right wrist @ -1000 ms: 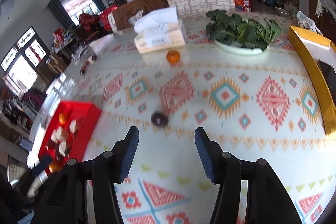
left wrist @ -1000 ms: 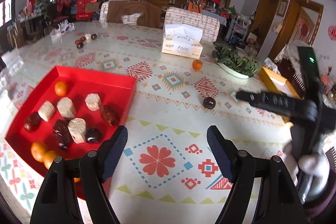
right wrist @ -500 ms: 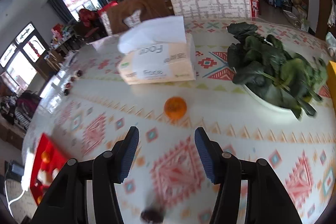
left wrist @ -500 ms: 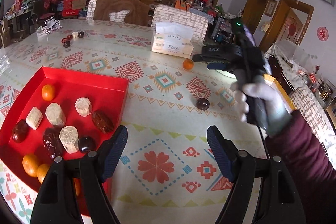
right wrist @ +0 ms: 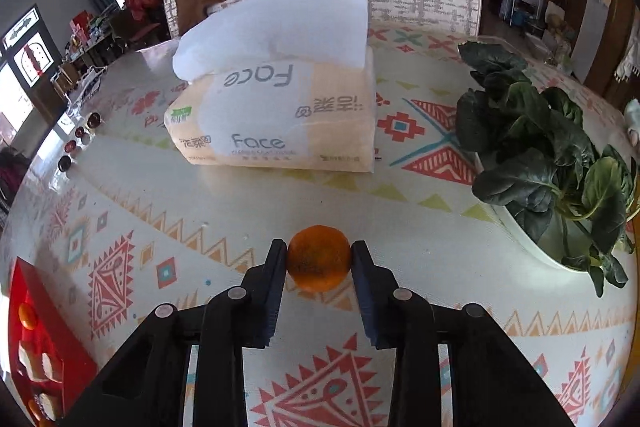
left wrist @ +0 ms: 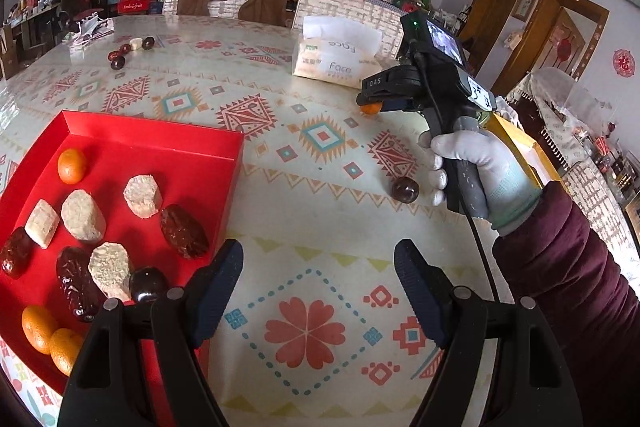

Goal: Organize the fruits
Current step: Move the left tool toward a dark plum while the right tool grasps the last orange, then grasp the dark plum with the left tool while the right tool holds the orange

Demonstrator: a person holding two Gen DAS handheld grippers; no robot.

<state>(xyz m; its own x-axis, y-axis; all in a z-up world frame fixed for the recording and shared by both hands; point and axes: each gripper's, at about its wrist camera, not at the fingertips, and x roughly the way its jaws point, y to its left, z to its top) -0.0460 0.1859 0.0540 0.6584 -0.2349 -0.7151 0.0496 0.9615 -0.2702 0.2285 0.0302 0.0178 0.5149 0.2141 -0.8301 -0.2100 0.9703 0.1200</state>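
Right gripper (right wrist: 319, 259) has its two pads closed against an orange (right wrist: 319, 258), one pad touching each side, fruit low over the table (right wrist: 400, 227); whether it's lifted or resting can't be told. In the left wrist view the same gripper is far right of centre, held by a white-gloved hand (left wrist: 476, 171) w/ a maroon sleeve, and only a sliver of the orange (left wrist: 370, 108) shows under its tip. Left gripper (left wrist: 319, 281) is wide apart, nothing between the pads, hanging over a red flower print at the near edge. Just left of it sits a red tray (left wrist: 152, 131) holding oranges, e.g. one at its far left corner (left wrist: 72, 165), pale cut chunks (left wrist: 143, 190), wrinkled red dates (left wrist: 183, 231) and a dark round fruit (left wrist: 147, 284) at the near right. One dark round fruit (left wrist: 405, 189) lies loose on the table just left of the gloved hand. Beyond the held orange is a tissue pack (right wrist: 276, 115) marked "Face", a sheet sticking up on top. Right of it, a white dish of leafy greens (right wrist: 552, 163). Far left on the table, a small cluster of dark fruits (left wrist: 120, 57) w/ one pale piece. Yellow box edge (left wrist: 516, 143) shows behind the gloved hand. Chairs stand at the far side.
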